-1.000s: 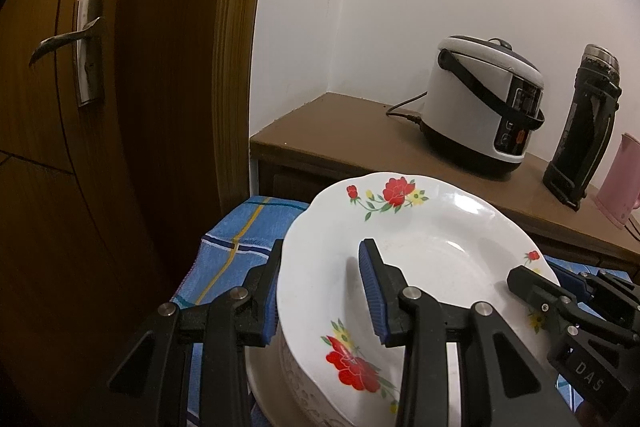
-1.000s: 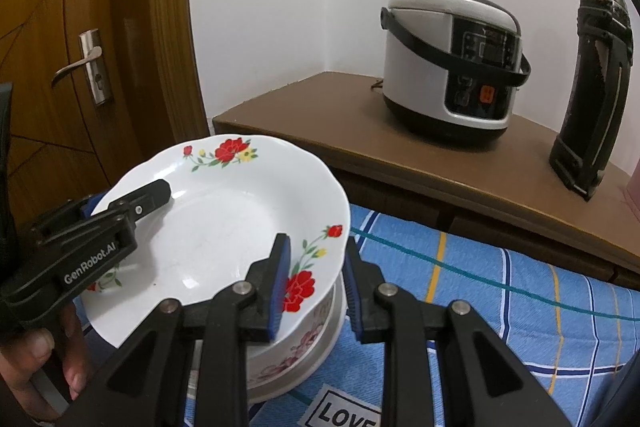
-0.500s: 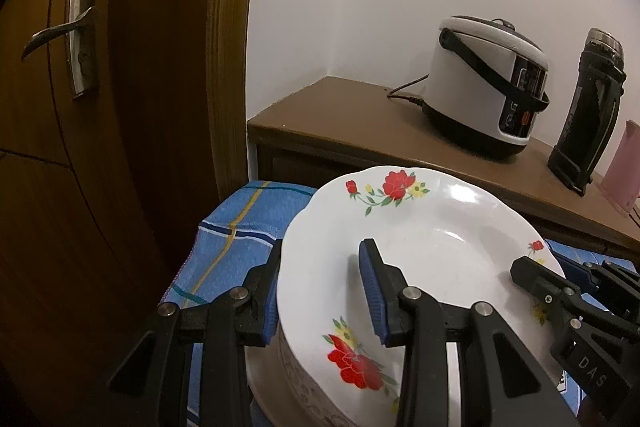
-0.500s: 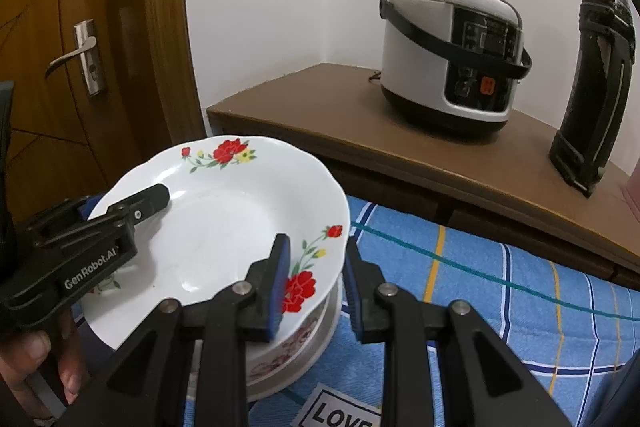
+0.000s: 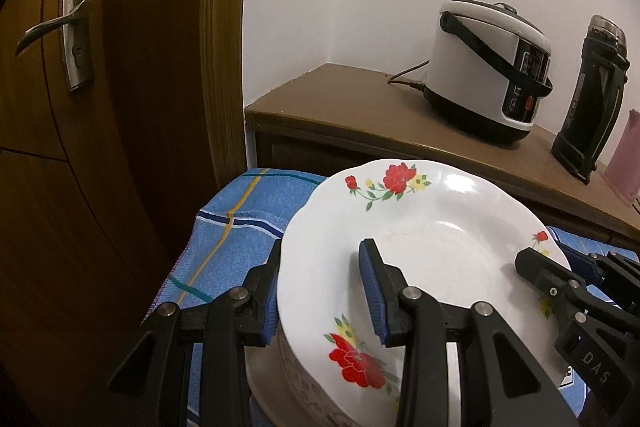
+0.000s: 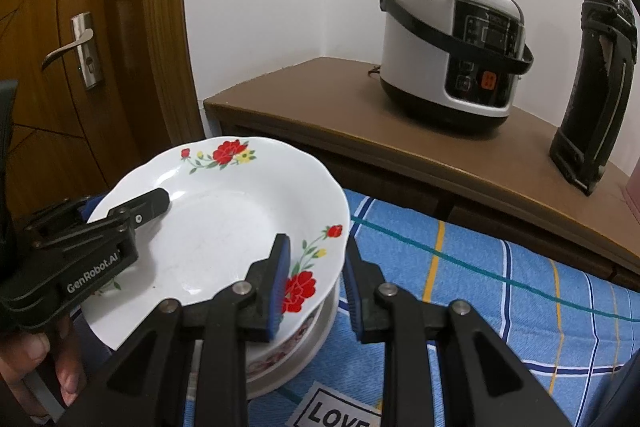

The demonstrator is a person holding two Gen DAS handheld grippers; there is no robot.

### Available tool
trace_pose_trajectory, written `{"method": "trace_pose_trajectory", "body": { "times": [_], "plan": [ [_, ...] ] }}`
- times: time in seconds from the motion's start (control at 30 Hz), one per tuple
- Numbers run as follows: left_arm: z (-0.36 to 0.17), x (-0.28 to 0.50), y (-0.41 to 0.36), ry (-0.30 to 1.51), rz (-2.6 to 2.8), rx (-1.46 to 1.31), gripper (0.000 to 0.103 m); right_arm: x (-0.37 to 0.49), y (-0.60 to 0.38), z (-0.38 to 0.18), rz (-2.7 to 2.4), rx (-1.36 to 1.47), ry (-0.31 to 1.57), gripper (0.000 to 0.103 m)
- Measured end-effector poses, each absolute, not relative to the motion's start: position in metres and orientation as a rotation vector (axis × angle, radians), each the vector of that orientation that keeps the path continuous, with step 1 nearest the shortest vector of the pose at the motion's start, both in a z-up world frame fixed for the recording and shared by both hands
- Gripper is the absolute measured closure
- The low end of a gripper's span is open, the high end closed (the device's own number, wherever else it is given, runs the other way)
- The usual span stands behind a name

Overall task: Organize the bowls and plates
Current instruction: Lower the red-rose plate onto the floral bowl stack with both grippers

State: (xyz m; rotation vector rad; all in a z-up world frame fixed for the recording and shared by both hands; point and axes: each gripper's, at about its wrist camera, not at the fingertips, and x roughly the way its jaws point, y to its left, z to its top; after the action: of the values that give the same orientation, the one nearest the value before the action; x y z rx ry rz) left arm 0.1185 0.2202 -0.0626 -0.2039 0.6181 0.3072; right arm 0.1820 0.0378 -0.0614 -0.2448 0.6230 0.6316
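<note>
Together, left tongs (image 5: 320, 287) and right tongs (image 6: 316, 283) each clamp opposite rims of the floral plate (image 6: 224, 227), lower centre, above a bowl (image 6: 296, 343) it mostly hides.

Plate (image 6: 224, 227): glazed white ceramic, glossy, red floral print.
Cloth (image 6: 500, 291): woven blue check, matt.
Sideboard (image 6: 320, 95): brown wood, smooth, dull sheen.
Door handle (image 5: 60, 23): brushed metal.
Cooker (image 6: 452, 47): glossy plastic.
Gripper pads (image 5: 370, 287): ribbed blue rubber.
</note>
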Motion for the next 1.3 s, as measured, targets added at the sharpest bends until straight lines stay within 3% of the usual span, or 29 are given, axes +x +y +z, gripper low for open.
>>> {"method": "trace_pose_trajectory", "body": {
  "times": [1.3],
  "plan": [
    [-0.077, 0.124, 0.212, 0.686, 0.295, -0.145, 0.064, 0.189, 0.040, -0.070, 0.617, -0.274, 0.649, 0.076]
  ]
}}
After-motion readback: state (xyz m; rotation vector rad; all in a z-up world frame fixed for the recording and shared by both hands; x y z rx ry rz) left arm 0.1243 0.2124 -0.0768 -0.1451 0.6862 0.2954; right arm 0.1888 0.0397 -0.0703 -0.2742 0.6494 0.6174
